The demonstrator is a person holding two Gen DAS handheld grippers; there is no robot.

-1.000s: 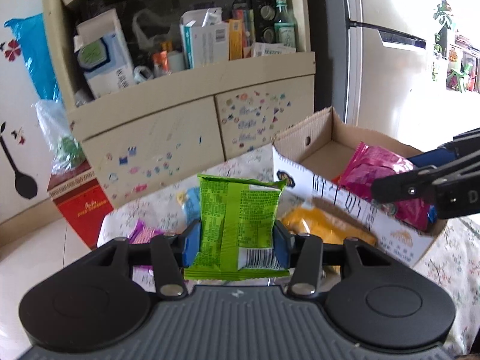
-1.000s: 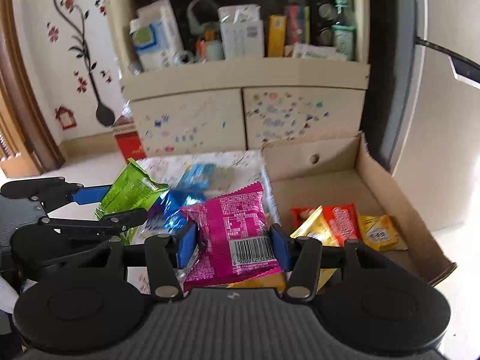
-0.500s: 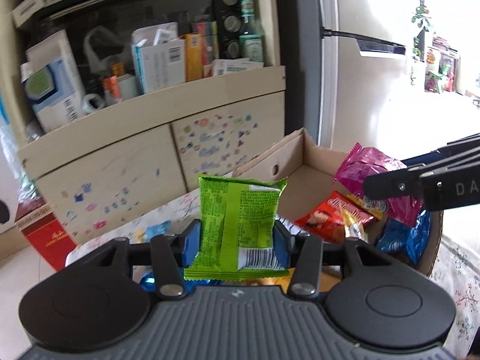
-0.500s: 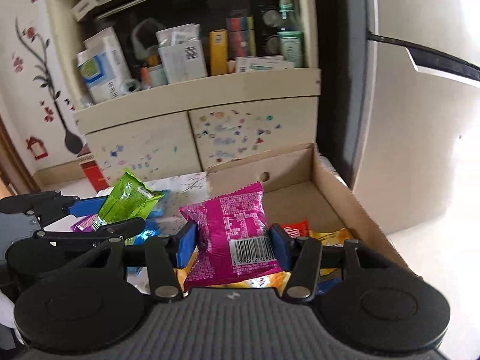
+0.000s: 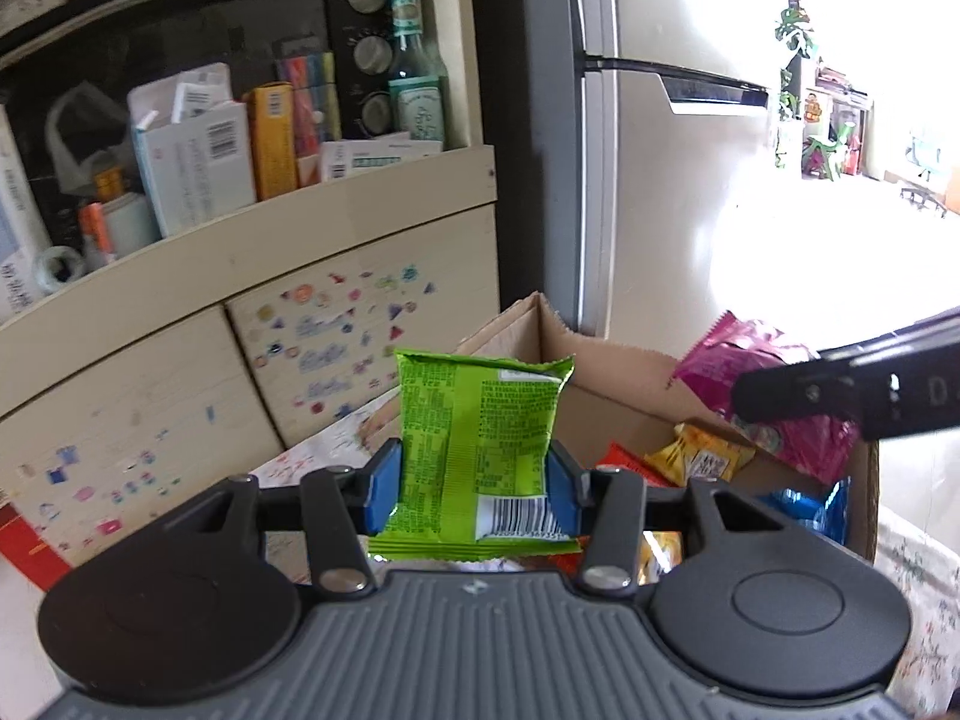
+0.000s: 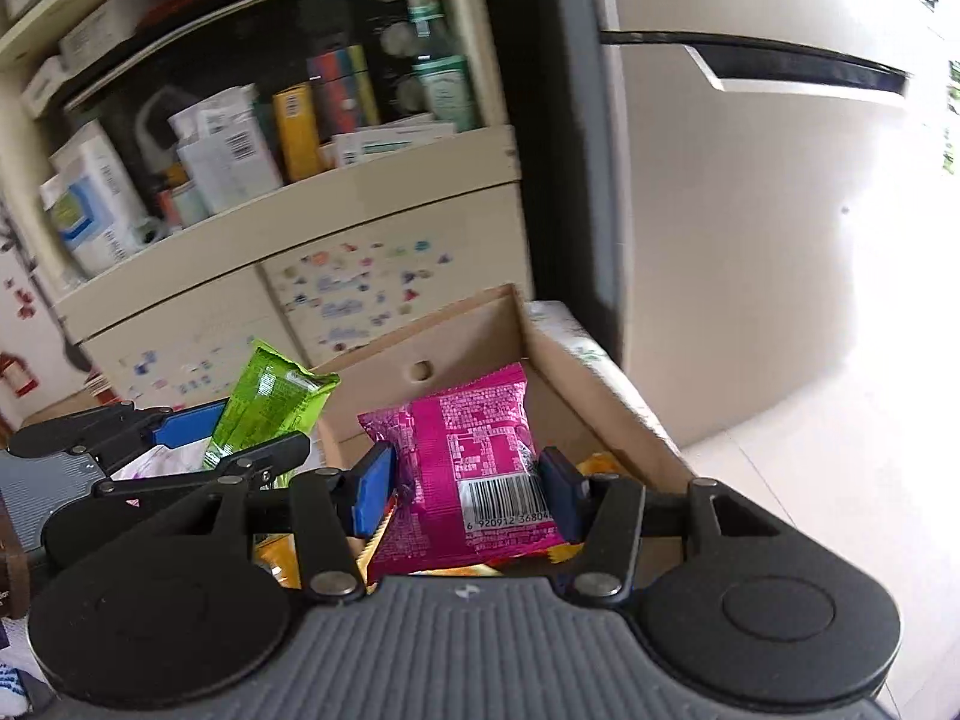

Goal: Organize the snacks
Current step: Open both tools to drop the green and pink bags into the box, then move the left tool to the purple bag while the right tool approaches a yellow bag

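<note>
Over the last second we have swung both packets over the cardboard box (image 6: 600,384), left gripper (image 5: 474,477) clenched on the green packet (image 5: 477,450), right gripper (image 6: 465,483) clenched on the pink packet (image 6: 462,468) at its 2 o'clock, so dropping them in looks next.

shelf items (image 6: 240,144) motion-blurred, box (image 5: 624,396) floor hidden by packets

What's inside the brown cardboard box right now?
Inside the brown cardboard box: a yellow packet, a blue packet and a red wrapper edge. The grippers and their held packets hide the rest.
</note>
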